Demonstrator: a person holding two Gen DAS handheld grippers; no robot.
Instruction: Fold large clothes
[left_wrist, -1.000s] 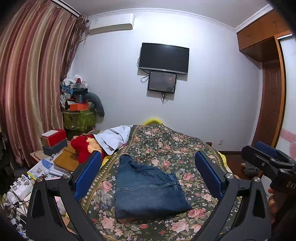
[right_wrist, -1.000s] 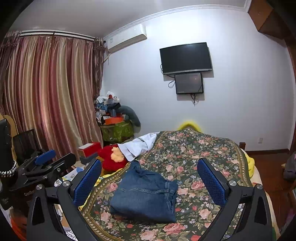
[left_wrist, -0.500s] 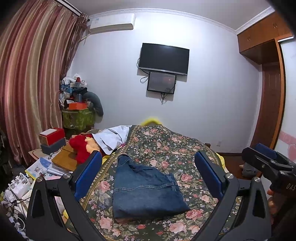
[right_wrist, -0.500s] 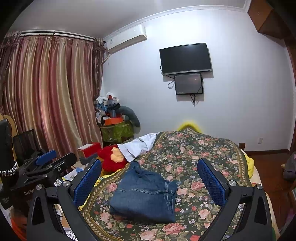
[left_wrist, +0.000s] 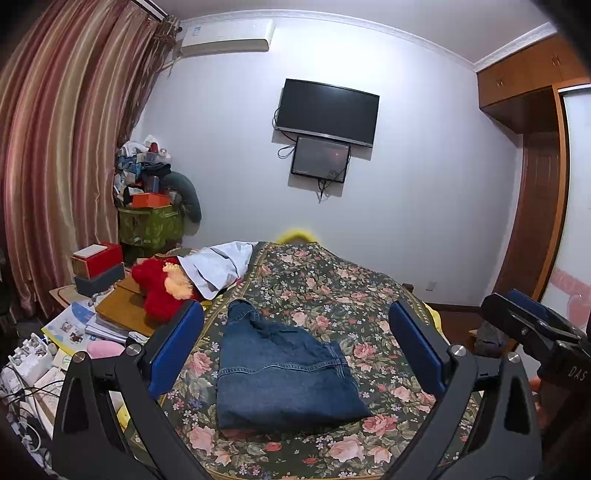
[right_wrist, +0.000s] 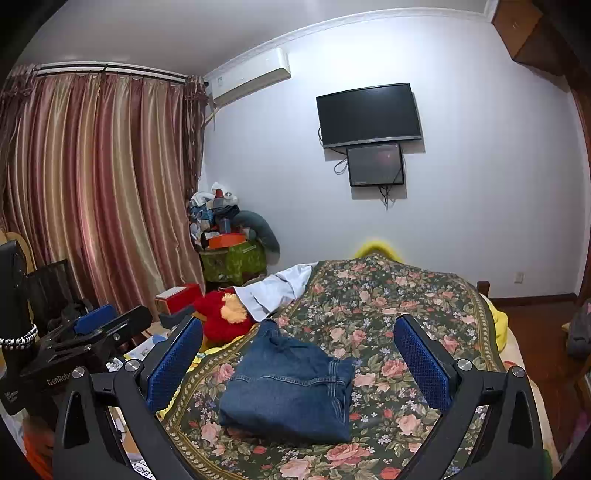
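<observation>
The bed (left_wrist: 332, 288) fills the middle of both views, covered by a dark floral bedspread (right_wrist: 406, 295) that runs from the near edge to the far wall. A striped curtain (right_wrist: 92, 184) hangs at the left, and a television (left_wrist: 328, 110) is mounted on the far wall above a smaller screen (left_wrist: 320, 158).

The folded jeans (left_wrist: 280, 376) lie flat on the near half of the bedspread, slightly left of centre, with one narrow part pointing toward the far left. You see them between the fingers of each tool, but neither tool touches them.

Your left tool (left_wrist: 295, 354) is spread wide and holds nothing. Your right tool (right_wrist: 297, 362) is likewise spread wide and empty. In the left wrist view the right tool appears at the right edge; in the right wrist view the left tool appears at the left edge.

A white garment (right_wrist: 280, 291) lies at the far left edge of the bed. A red plush toy (left_wrist: 162, 288) sits just beside it, near a cluttered side worktop (left_wrist: 110, 310).
</observation>
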